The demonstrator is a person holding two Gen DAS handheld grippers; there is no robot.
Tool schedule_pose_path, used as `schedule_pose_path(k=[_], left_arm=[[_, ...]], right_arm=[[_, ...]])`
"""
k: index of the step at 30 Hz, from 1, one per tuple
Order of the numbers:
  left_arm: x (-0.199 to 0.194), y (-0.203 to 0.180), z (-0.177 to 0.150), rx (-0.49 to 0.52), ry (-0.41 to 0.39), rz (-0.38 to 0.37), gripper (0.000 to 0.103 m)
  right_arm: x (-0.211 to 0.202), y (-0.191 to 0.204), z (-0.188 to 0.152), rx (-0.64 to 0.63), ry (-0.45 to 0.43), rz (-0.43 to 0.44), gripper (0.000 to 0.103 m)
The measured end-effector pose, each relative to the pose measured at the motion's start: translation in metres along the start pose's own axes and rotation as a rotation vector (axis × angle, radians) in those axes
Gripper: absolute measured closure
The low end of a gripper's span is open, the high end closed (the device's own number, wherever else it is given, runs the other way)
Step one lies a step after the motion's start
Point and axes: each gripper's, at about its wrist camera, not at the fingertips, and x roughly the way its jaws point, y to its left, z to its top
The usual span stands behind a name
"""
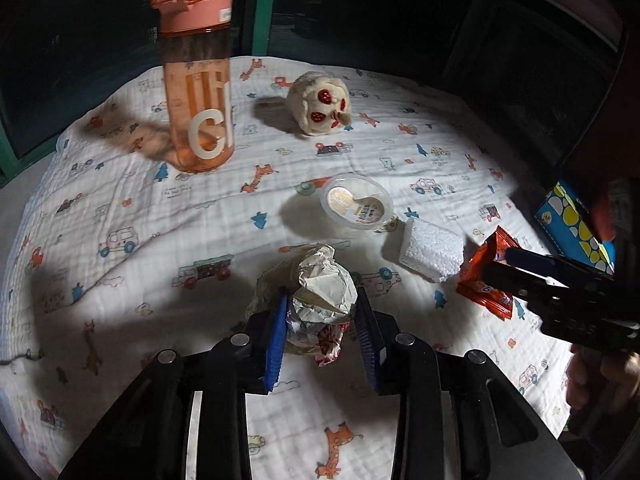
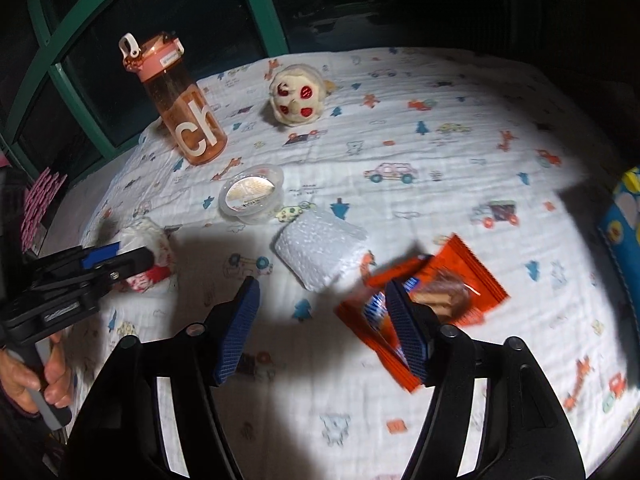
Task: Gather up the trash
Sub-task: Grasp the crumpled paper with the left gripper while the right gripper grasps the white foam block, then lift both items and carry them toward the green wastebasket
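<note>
Looks like home to me, likely child's room at night. I see white quilted cotton cloth printed with cartoon cars and giraffes (image 1: 120, 208), cream plush toy with red patches (image 1: 318, 104), translucent orange plastic drinking bottle (image 1: 198, 92), dark window in green painted frame (image 2: 68, 80) behind.

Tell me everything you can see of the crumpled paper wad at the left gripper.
The paper wad is a crumpled off-white ball of wrapper paper with a red-and-white printed scrap at its near end. It lies on the printed cloth, between the jaws of the left gripper, whose blue pads flank it. Nothing else touches it.
</note>
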Motion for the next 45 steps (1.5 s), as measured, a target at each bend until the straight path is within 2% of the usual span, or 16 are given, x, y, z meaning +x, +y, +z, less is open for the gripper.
schedule_pose_path(k=[8, 10, 11, 14, 19, 20, 22, 28, 35, 45], left_arm=[[-0.002, 0.013, -0.004, -0.035, 0.002, 0.002, 0.072], [-0.002, 0.014, -0.006, -0.04, 0.004, 0.001, 0.072], [-0.002, 0.015, -0.007, -0.042, 0.005, 0.002, 0.072], [-0.003, 0.018, -0.009, -0.053, 0.008, 0.003, 0.071], [-0.005, 0.02, -0.011, -0.062, 0.009, 0.005, 0.072], [-0.006, 0.02, -0.012, -0.063, 0.007, 0.007, 0.072], [-0.008, 0.02, -0.013, -0.065, 0.006, 0.004, 0.072], [-0.016, 0.016, -0.016, -0.066, -0.001, -0.003, 0.072], [-0.027, -0.004, -0.023, -0.039, -0.012, -0.037, 0.072], [-0.043, -0.062, -0.032, 0.049, -0.023, -0.129, 0.072]], right_arm=[[0.046, 0.012, 0.016, -0.043, 0.064, -0.042, 0.029], [0.053, 0.013, 0.016, -0.045, 0.068, -0.055, 0.027], [0.056, 0.015, 0.017, -0.054, 0.067, -0.067, 0.023], [0.063, 0.018, 0.017, -0.074, 0.069, -0.103, 0.023], [0.074, 0.015, 0.015, -0.066, 0.103, -0.13, 0.03], [0.073, 0.015, 0.013, -0.065, 0.088, -0.143, 0.036], [0.071, 0.013, 0.012, -0.049, 0.086, -0.13, 0.036], [0.043, 0.014, 0.005, -0.024, 0.028, -0.087, 0.036], [-0.009, 0.019, -0.016, -0.003, -0.032, -0.053, 0.036], [-0.075, 0.003, -0.069, 0.047, -0.071, -0.14, 0.036]])
